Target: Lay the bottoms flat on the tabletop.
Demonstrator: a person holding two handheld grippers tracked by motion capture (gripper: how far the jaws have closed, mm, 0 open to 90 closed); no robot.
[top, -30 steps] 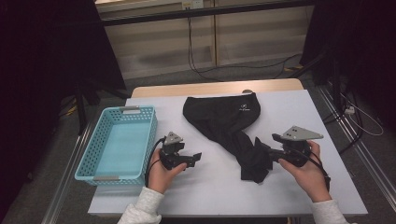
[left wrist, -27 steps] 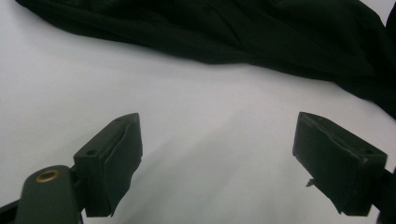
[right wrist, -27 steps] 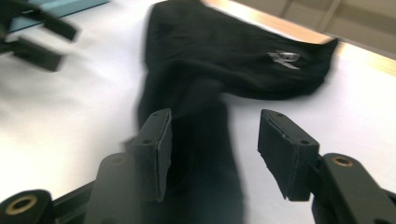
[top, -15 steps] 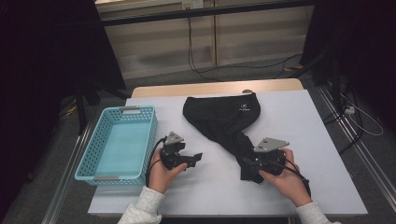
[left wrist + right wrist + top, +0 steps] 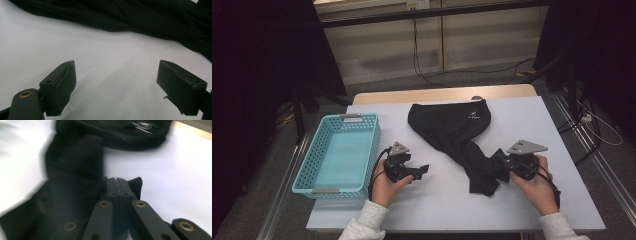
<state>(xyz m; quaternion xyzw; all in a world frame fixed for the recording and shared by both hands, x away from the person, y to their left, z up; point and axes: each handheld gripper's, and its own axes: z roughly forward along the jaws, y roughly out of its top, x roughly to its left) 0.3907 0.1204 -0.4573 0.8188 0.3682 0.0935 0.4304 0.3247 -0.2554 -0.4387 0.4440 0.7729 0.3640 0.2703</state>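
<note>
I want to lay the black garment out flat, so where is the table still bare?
Bare white table lies right of the black fabric garment, and between it and the light-blue perforated plastic basket past the open left gripper. The near edge is free too. It is crowded where the right gripper pinches the garment's end.

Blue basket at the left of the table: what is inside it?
Nothing shows inside the blue basket: its pale floor is bare across the part in sight. The strip just behind the near wall is hidden. The black garment lies outside it on the table.
</note>
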